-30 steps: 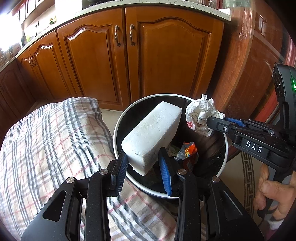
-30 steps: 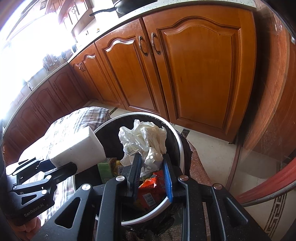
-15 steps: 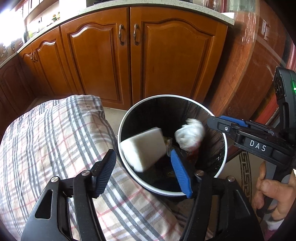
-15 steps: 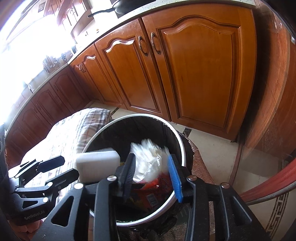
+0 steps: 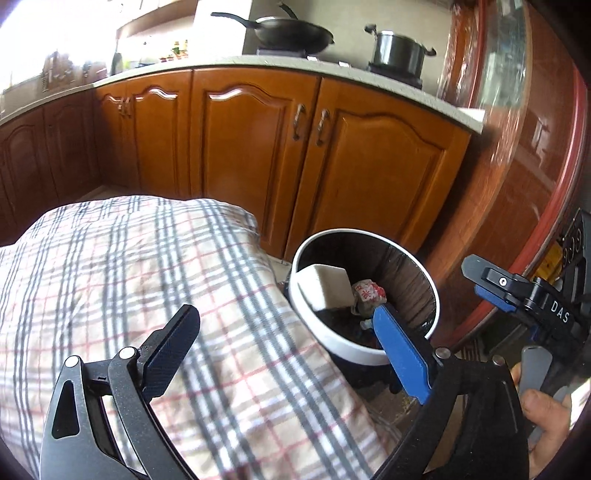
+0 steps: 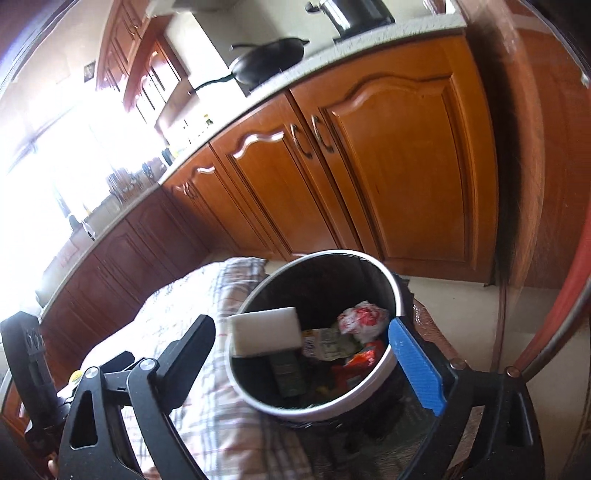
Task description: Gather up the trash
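Note:
A round bin with a white rim (image 5: 354, 352) (image 6: 395, 280) and black liner stands on the floor. Inside lie a white foam block (image 5: 325, 288) (image 6: 267, 330), a crumpled white wrapper with red print (image 5: 365, 293) (image 6: 360, 319) and other packets (image 6: 364, 360). My left gripper (image 5: 286, 354) is open and empty, above the plaid cloth beside the bin. My right gripper (image 6: 314, 358) is open and empty, above the bin; it also shows at the right of the left wrist view (image 5: 491, 284).
A plaid-covered cushion (image 5: 122, 280) (image 6: 192, 306) lies left of the bin. Wooden cabinets (image 5: 362, 177) (image 6: 399, 166) stand behind it, with a wok (image 5: 291, 33) and a pot (image 5: 397, 53) on the counter. A red-rimmed table edge (image 5: 554, 221) is on the right.
Both grippers opened wide and drew back and up from the bin. The foam block and the crumpled wrapper dropped and now rest inside the bin.

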### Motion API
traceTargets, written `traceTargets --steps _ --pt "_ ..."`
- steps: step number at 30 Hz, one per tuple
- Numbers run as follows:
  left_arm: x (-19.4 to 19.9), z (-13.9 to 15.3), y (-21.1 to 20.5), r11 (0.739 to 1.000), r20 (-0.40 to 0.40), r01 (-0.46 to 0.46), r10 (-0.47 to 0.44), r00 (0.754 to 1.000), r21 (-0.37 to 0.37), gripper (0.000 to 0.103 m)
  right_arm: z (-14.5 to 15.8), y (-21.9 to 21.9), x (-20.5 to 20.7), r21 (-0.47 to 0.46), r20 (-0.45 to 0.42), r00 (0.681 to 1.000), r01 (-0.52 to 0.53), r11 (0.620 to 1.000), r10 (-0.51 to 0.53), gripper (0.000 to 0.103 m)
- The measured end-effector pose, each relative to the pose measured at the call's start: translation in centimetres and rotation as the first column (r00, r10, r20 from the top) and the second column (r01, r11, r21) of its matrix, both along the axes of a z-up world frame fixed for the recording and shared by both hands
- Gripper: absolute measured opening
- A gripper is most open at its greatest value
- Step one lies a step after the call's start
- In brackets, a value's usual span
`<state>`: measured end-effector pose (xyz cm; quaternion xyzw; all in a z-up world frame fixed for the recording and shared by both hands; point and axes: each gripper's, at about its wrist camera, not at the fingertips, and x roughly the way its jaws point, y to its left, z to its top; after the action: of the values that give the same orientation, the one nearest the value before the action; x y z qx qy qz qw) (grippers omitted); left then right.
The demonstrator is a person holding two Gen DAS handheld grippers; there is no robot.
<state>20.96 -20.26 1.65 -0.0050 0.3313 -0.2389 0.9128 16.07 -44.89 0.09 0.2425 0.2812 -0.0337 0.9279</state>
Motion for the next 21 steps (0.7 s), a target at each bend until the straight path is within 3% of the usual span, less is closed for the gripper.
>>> traceTargets --steps 9,16,21 --pt "-3.8 1.4 6.5 0.996 0.091 -0.085 0.088 0.992 -0.037 0.097 2.4 6.1 -3.7 -0.064 0.114 0.994 0.012 0.998 -0.005 0.100" --pt "-6.6 2.6 9.5 0.989 0.199 -0.145 0.147 0.969 -0.025 0.103 5.5 11.7 -6.4 -0.254 0.217 0.976 0.061 0.965 -0.005 0.103" --pt "-8.1 1.6 10.7 0.979 0.277 -0.204 0.192 0.942 0.015 0.103 4.7 14.5 -7.5 -0.387 0.256 0.967 0.114 0.915 -0.012 0.103"
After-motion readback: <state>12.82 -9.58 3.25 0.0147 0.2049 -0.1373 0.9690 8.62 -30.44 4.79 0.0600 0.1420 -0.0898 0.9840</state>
